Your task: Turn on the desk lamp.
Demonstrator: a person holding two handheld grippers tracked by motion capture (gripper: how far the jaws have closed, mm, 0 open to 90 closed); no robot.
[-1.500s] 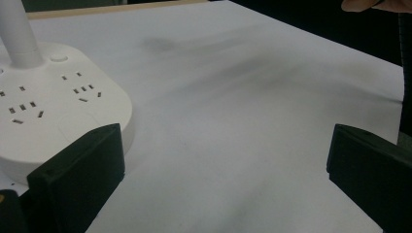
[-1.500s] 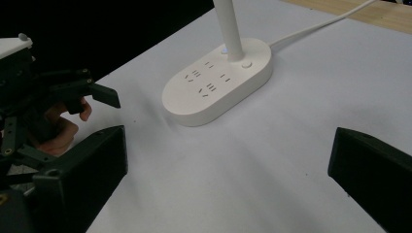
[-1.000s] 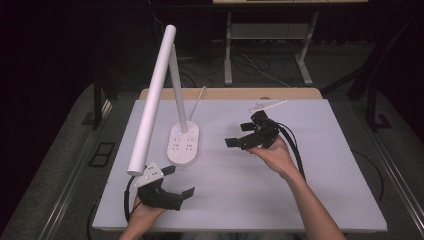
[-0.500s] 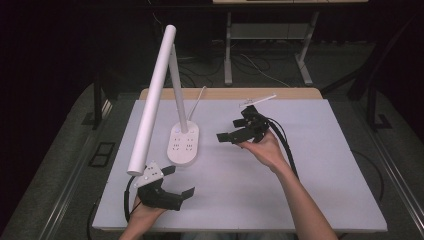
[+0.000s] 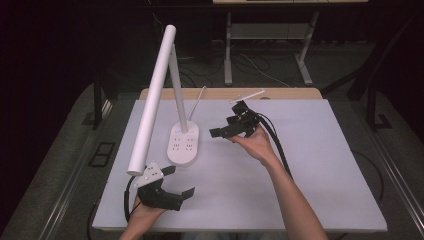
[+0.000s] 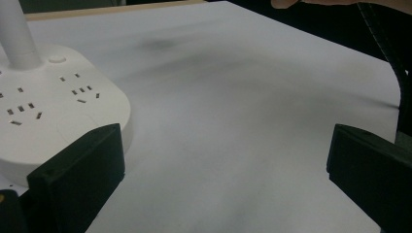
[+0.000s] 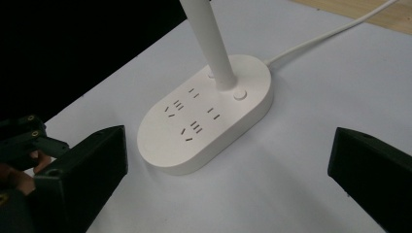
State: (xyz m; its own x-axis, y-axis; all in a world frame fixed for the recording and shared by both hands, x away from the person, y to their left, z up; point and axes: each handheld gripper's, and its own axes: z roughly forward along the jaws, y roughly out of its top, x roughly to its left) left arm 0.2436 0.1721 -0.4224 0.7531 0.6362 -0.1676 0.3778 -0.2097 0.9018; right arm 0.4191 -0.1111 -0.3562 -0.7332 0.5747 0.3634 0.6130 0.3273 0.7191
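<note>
Between spread fingers [image 7: 77, 179], lamp base [image 7: 204, 116].

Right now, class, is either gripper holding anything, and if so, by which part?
Nothing is held. The left gripper and right gripper are both open and bare, near the white oval lamp base with sockets.

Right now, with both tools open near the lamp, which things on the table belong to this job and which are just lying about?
In the job:
- lamp base with its sockets and round button
- lamp post and long light bar
- right tool, open, aimed at the base
- left tool, open, near the bar's low end

Just there:
- lamp cord
- white table
- desk frame behind
</note>
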